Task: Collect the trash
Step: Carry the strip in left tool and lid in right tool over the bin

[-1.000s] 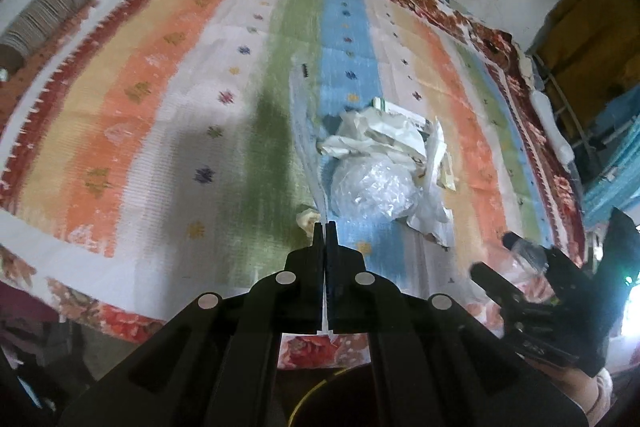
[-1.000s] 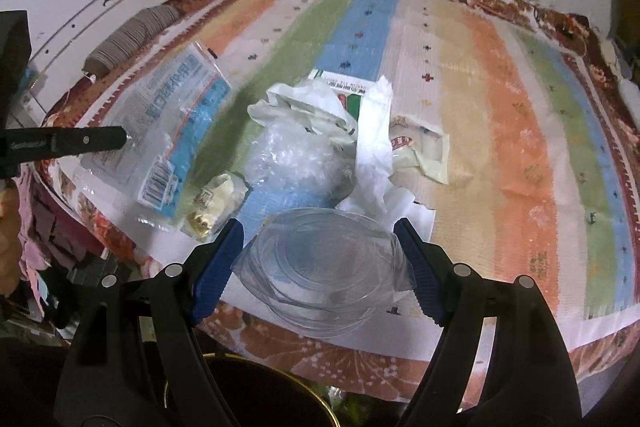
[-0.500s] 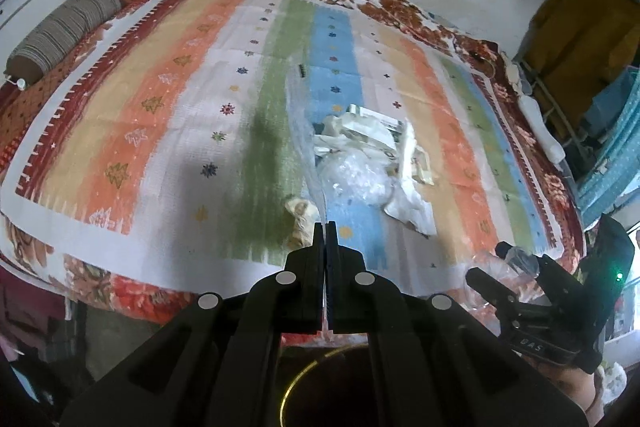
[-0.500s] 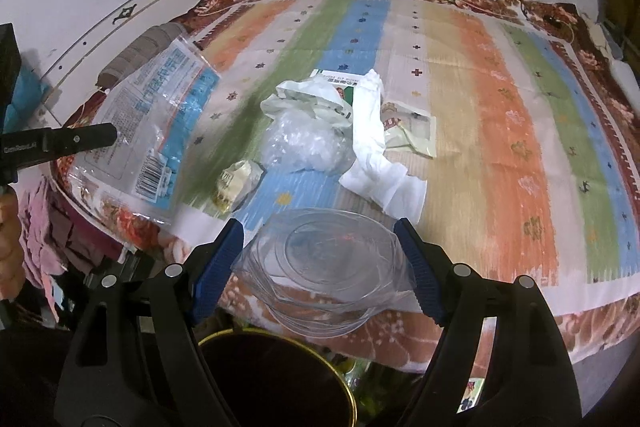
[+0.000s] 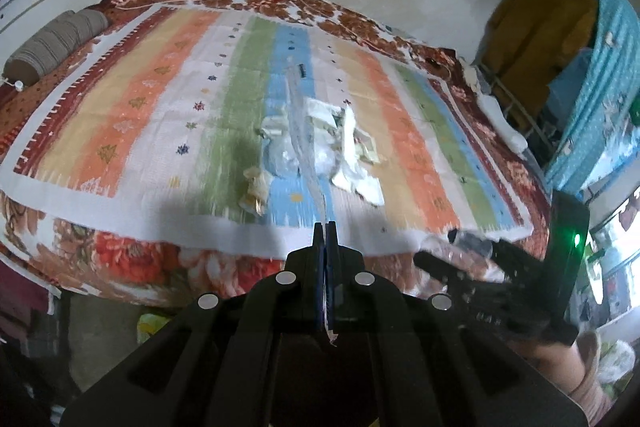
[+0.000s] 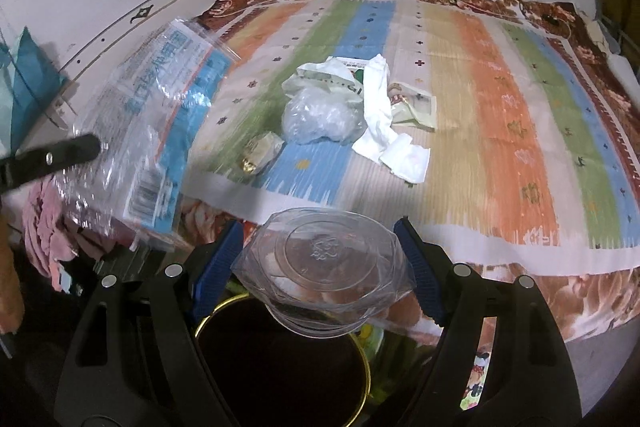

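Note:
My left gripper (image 5: 325, 227) is shut on a clear blue-printed plastic bag (image 6: 156, 131), seen edge-on in the left wrist view (image 5: 304, 143); it also shows at the left of the right wrist view (image 6: 86, 147). My right gripper (image 6: 320, 231) is shut on a clear plastic container (image 6: 324, 267), held above a dark bin with a gold rim (image 6: 280, 359). More trash lies on the striped bed cover (image 6: 500, 131): a crumpled clear bag (image 6: 316, 119), white paper (image 6: 384, 123), wrappers (image 6: 416, 107) and a small yellowish wrapper (image 6: 260, 151).
The bed edge (image 6: 520, 267) is just beyond the bin. A rolled grey cushion (image 5: 52, 47) lies at the bed's far left. Pink cloth (image 6: 48, 227) hangs at the left. Clothes and a blue curtain (image 5: 592, 99) are at the right.
Both grippers have pulled back from the bed with their loads. The trash pile looks farther off, and the bin now sits beneath the right gripper.

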### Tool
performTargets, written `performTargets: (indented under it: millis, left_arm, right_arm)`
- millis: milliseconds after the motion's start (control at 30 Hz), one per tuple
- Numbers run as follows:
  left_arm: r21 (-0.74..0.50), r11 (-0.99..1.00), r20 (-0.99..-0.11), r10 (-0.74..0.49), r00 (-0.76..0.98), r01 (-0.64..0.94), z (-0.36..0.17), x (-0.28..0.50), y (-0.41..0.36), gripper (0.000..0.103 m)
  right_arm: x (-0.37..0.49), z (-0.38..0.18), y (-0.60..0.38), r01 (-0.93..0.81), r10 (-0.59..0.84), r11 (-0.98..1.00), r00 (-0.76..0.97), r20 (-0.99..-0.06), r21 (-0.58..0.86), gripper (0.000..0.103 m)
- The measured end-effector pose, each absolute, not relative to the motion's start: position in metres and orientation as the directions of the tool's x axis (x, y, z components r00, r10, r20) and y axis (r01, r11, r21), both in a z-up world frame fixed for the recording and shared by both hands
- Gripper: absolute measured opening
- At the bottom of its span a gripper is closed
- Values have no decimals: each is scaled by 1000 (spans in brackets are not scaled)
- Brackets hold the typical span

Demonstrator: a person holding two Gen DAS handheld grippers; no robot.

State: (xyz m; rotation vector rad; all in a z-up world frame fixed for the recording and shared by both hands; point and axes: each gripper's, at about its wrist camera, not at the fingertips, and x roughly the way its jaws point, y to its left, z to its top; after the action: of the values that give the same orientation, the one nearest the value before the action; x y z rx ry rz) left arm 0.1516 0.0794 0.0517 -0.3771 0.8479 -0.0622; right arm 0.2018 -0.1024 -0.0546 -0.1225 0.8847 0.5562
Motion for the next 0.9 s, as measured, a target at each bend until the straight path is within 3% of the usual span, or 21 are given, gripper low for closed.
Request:
performTargets:
  millis: [567, 900]
  left_arm:
    - [-308, 948, -758, -190, 625, -86, 19, 101, 51, 0]
    - [-251, 968, -811, -198, 551, -23, -10, 68, 14, 0]
  right_arm:
    - [146, -68, -130, -506, 456, 842, 481, -749, 188, 73]
    - [119, -96, -138, -504, 429, 845, 439, -790, 178, 73]
